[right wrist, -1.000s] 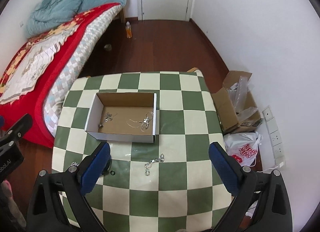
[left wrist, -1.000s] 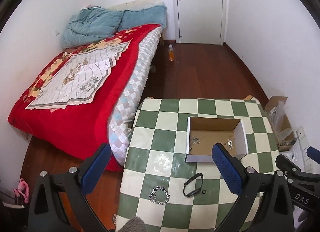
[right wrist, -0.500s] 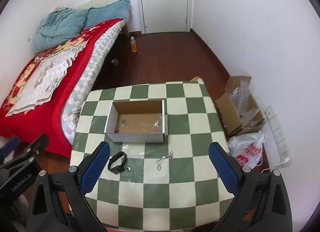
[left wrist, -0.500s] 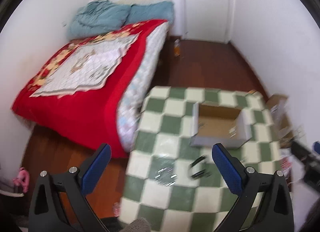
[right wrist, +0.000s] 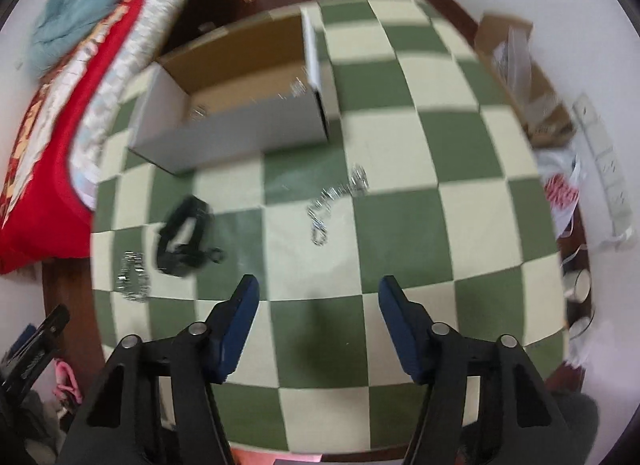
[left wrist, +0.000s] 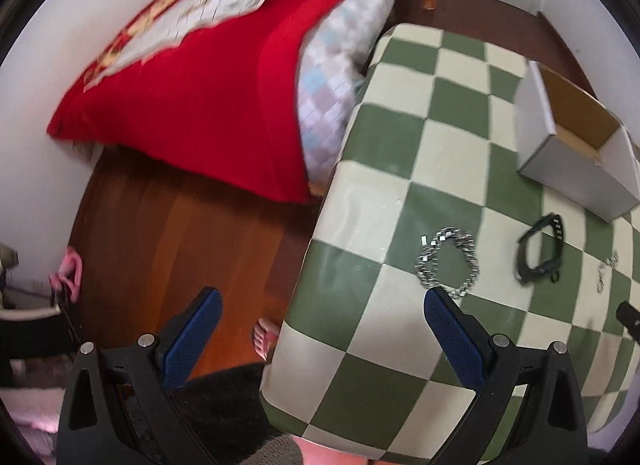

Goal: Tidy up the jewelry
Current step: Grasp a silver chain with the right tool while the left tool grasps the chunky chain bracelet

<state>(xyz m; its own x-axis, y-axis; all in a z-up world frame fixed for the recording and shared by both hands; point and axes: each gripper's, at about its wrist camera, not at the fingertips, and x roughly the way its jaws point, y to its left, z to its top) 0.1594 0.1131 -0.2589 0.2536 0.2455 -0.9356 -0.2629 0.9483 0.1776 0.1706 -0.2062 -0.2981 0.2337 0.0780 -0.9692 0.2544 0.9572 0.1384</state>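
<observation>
A chunky silver chain bracelet (left wrist: 448, 263) lies on the green-and-cream checked table (left wrist: 400, 145), just beyond my left gripper's right fingertip (left wrist: 438, 301). A black band (left wrist: 540, 253) lies to its right. An open cardboard box (left wrist: 576, 145) stands further back. My left gripper (left wrist: 320, 299) is open and empty, over the table's left edge. In the right wrist view a thin silver chain (right wrist: 336, 201) lies ahead of my open, empty right gripper (right wrist: 318, 289). The black band (right wrist: 184, 231), the chunky bracelet (right wrist: 132, 277) and the box (right wrist: 240, 101), with some jewelry inside, are left of it.
A bed with a red cover (left wrist: 200, 85) stands left of the table, over dark wood floor (left wrist: 180, 245). A person's bare toes (left wrist: 264, 339) show by the table's edge. Cardboard and plastic bags (right wrist: 536, 105) lie on the floor to the right.
Both grippers have dropped toward the table and tilted down. The left one has swung left over the table's edge. The right one's jaws have narrowed.
</observation>
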